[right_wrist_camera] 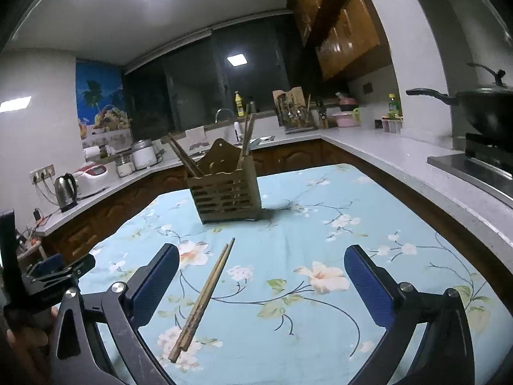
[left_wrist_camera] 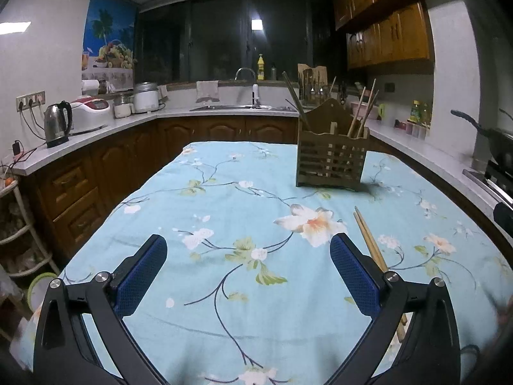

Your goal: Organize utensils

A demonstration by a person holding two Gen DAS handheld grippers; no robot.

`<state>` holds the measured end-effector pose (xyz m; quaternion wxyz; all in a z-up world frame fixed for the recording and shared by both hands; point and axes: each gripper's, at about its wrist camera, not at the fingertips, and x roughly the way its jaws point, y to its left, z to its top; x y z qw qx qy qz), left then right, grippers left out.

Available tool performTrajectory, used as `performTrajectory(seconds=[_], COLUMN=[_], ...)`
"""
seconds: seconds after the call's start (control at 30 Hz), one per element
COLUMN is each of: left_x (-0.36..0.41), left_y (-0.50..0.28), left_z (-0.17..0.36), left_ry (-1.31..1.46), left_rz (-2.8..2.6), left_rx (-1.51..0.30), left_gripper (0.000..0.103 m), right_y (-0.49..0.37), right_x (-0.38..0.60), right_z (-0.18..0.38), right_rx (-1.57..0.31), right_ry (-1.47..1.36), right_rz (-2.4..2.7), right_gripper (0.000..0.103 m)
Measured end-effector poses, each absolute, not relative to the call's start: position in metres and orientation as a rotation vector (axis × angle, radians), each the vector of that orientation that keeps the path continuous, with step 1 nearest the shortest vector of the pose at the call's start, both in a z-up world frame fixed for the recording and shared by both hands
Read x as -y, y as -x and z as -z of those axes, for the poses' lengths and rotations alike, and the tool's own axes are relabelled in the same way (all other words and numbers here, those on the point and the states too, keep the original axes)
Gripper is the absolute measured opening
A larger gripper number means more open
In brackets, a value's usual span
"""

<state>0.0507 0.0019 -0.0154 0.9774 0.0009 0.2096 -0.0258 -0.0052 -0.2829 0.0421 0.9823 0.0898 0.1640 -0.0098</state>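
Note:
A pair of wooden chopsticks (right_wrist_camera: pixel 205 295) lies on the floral blue tablecloth (right_wrist_camera: pixel 304 327), between my right gripper's open jaws, nearer the left finger. In the left wrist view the chopsticks (left_wrist_camera: pixel 368 240) lie just right of my left gripper's right finger. A slatted wooden utensil holder (left_wrist_camera: pixel 332 163) stands farther back on the table with several chopsticks in it; it also shows in the right wrist view (right_wrist_camera: pixel 224 192). My left gripper (left_wrist_camera: pixel 248 276) is open and empty above the cloth. My right gripper (right_wrist_camera: pixel 261 284) is open and empty. The left gripper shows at the right view's left edge (right_wrist_camera: pixel 54 272).
A kitchen counter (left_wrist_camera: pixel 96 131) wraps around the table with a kettle (left_wrist_camera: pixel 57 125), rice cookers, a sink (left_wrist_camera: pixel 240 107) and a knife rack. A black wok (right_wrist_camera: pixel 481 109) sits on the stove (right_wrist_camera: pixel 474 166) at the right. A wire rack (left_wrist_camera: pixel 19 240) stands at the left.

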Motion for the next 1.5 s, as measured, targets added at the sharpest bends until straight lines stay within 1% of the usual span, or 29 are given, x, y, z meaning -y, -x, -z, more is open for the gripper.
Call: performTrajectory(seconds=[0.67,0.8,0.87,0.97,1.13,1.33,1.5], left_x=[-0.016,-0.016,-0.015,-0.015,-0.013,-0.009,-0.008], left_y=[-0.037,-0.036,-0.036,-0.036,-0.037,-0.041,-0.045], left_z=[0.005,0.004,0.004,0.004,0.004,0.005,0.006], left_ry=[0.026,0.026,0.023,0.025,0.021,0.009,0.02], left_rz=[0.068,0.068,0.068,0.072,0.076,0.076,0.079], left_rx=[-0.417,-0.415,-0.412,-0.41,-0.416,-0.425,-0.432], left_gripper=[0.103,0.103,0.103,0.103,0.103,0.103,0.103], right_y=[0.02,0.029,0.038,0.041,0.023,-0.003,-0.001], right_x=[0.263,0.264,0.264,0.258,0.261,0.262,0.262], right_z=[-0.05,-0.062,-0.074,-0.081,-0.061,-0.029,-0.03], right_rx=[-0.355,-0.363,-0.337,-0.306,-0.301,-0.395,-0.376], right_ry=[-0.188,-0.232,-0.26,-0.222,-0.224,-0.249,-0.226], right_rz=[-0.036,-0.066,-0.106,-0.087,-0.048,-0.058,-0.053], right_gripper=[0.103,0.103,0.103,0.103,0.103,0.103,0.103])
